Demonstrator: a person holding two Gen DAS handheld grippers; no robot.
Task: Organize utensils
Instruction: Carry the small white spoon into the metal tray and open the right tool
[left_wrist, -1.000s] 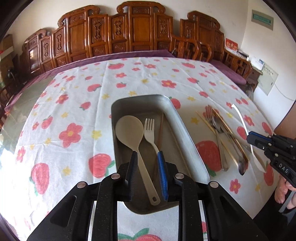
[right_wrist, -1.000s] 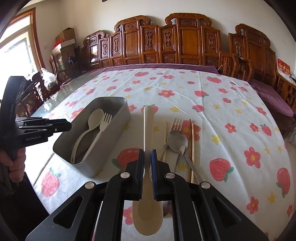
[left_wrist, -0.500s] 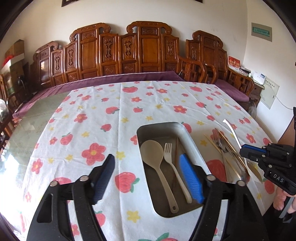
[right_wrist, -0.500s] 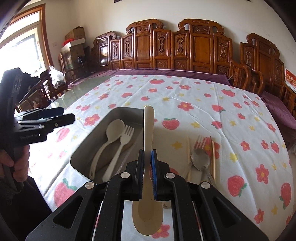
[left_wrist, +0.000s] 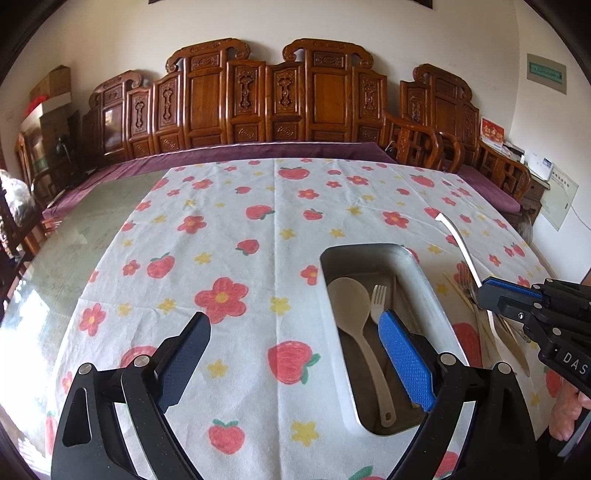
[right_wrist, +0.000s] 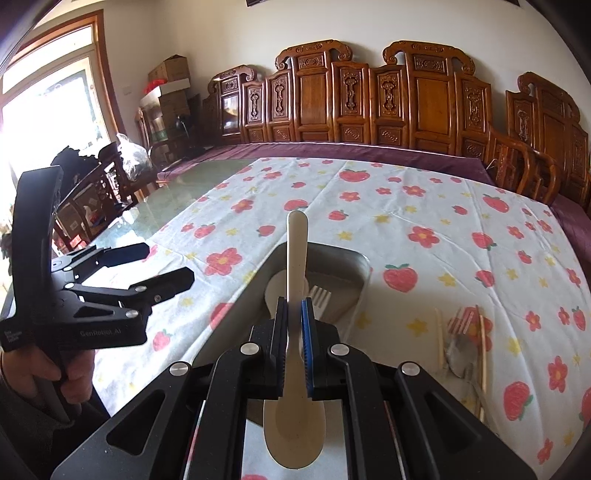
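Note:
A grey metal tray (left_wrist: 436, 295) lies on the strawberry-print tablecloth and holds a cream spoon (left_wrist: 349, 295) and a cream fork (left_wrist: 378, 299). My left gripper (left_wrist: 293, 319) hovers just left of the tray; its jaws are opening, with only cloth between them. My right gripper (right_wrist: 294, 306) is shut on a second cream spoon (right_wrist: 296, 251), handle pointing forward and bowl hanging below the fingers. It hovers over the near end of the tray (right_wrist: 364, 280). In the left wrist view the right gripper (left_wrist: 484, 291) shows at the right, the held spoon's handle (left_wrist: 458, 240) sticking up.
Loose utensils lie on the cloth right of the tray: a metal spoon (right_wrist: 456, 354), a fork and wooden chopsticks (right_wrist: 439, 339). The left gripper (right_wrist: 147, 266) and the hand holding it fill the left of the right wrist view. Carved wooden chairs line the far side.
The left gripper opened wide and drew back and left from the tray, leaving the fork inside. The right gripper carried its spoon leftwards from above the loose utensils to above the tray.

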